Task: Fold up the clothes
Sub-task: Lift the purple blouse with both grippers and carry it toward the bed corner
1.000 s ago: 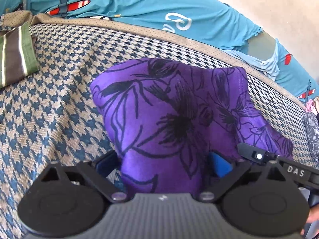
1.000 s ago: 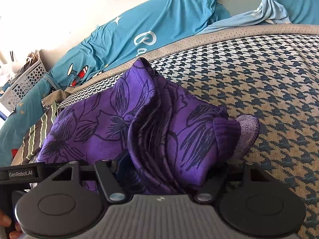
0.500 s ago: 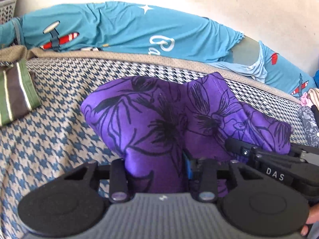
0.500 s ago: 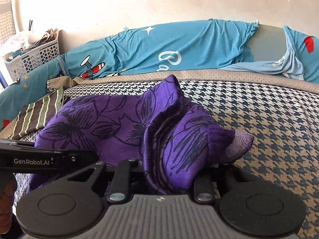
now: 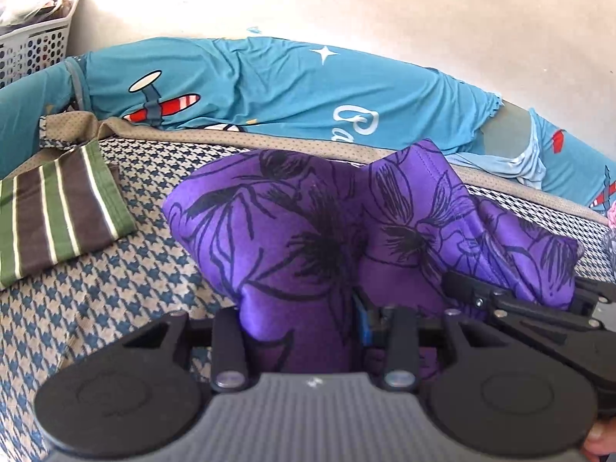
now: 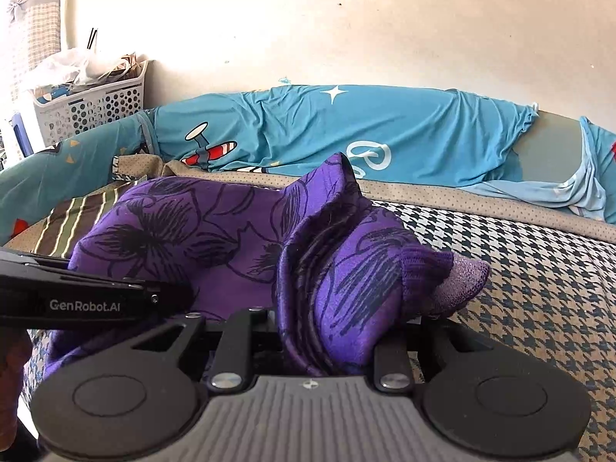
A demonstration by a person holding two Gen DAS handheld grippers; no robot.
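Purple garment; full basket behind

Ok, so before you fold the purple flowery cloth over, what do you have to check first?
1. Left hand-held gripper clamped on the purple cloth: ok.
2. Right hand-held gripper clamped on a bunched part of the cloth: ok.
3. Cloth lifted off the houndstooth cover: partly, the rest hidden: cannot tell.
4. Cloth smooth between the grippers: not ok, it is bunched and creased.
5. Striped cloth apart from the purple cloth: ok.
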